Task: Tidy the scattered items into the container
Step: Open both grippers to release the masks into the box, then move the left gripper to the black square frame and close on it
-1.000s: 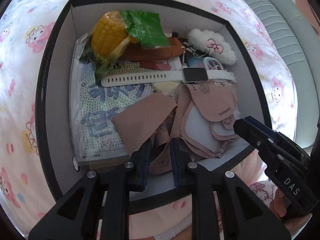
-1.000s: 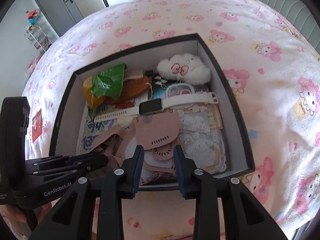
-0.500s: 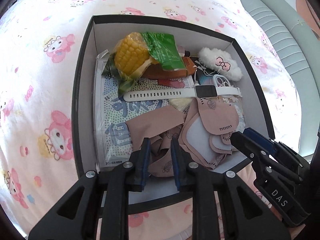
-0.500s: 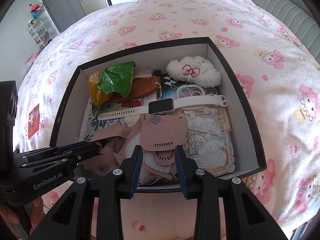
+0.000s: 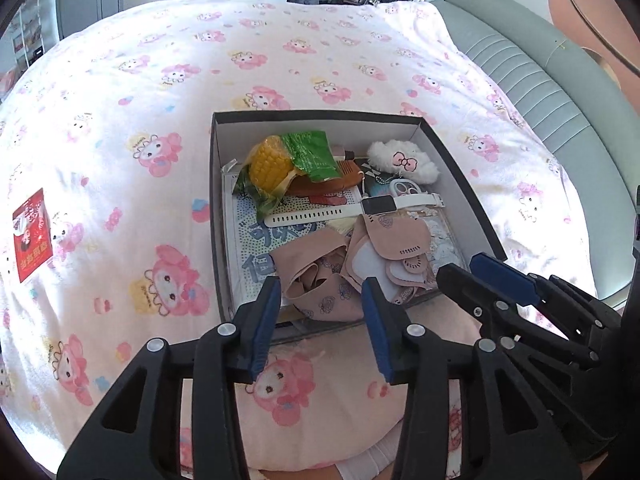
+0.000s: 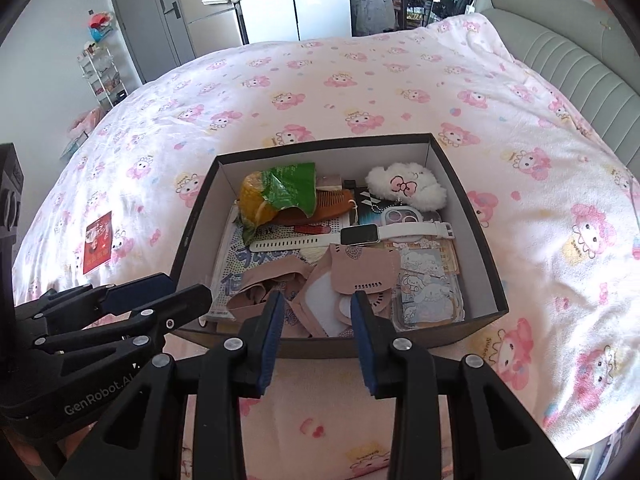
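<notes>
A black box with white inner walls sits on the bed. It holds a corn cob with a green wrapper, a brown comb, a white fluffy clip, a white smartwatch, pink-beige socks, a printed booklet and a cartoon sticker pack. My left gripper is open and empty above the box's near edge. My right gripper is open and empty beside it.
A red card lies on the pink cartoon-print bedspread to the left of the box. A grey padded headboard runs along the right. Cabinets and a wire shelf stand beyond the bed.
Both grippers have pulled back and up from the box, so the whole bed shows. The left jaws have opened wider. The socks stay in the box.
</notes>
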